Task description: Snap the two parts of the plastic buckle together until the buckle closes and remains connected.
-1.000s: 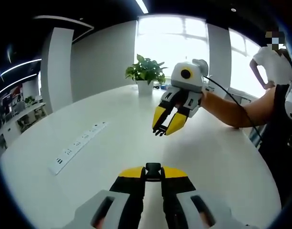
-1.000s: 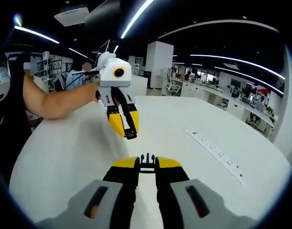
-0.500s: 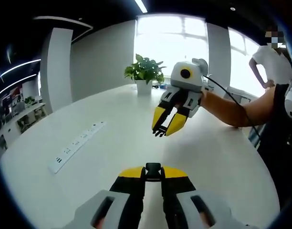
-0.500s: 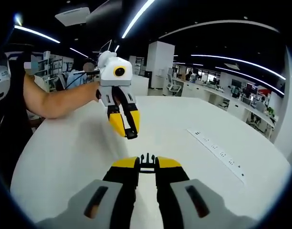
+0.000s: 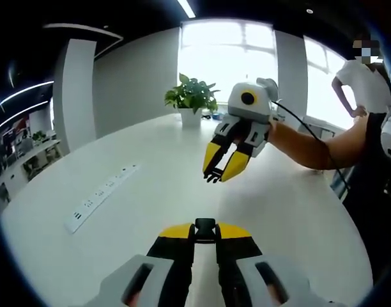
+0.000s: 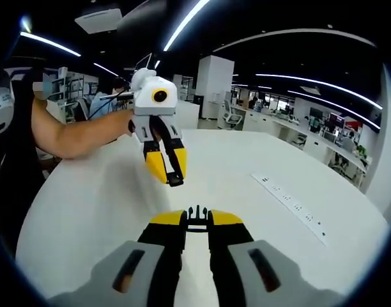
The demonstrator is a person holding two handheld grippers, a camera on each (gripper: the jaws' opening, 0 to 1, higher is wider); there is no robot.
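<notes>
In the left gripper view, the left gripper (image 5: 205, 231) has its yellow-tipped jaws nearly closed on a black buckle part (image 5: 205, 228), which sticks out between the tips. In the right gripper view, the right gripper (image 6: 197, 220) is likewise pinched on the other buckle part (image 6: 196, 215), whose black prongs point forward. The two parts are apart, both held in the air above the white table (image 5: 151, 192). Each gripper faces the other across the table. A white power strip (image 5: 98, 197) lies on the tabletop and a potted plant (image 5: 191, 99) stands at the far edge. No writing can be read anywhere. Against the earlier frames, the grippers sit in almost the same places; the parts are no closer.
</notes>
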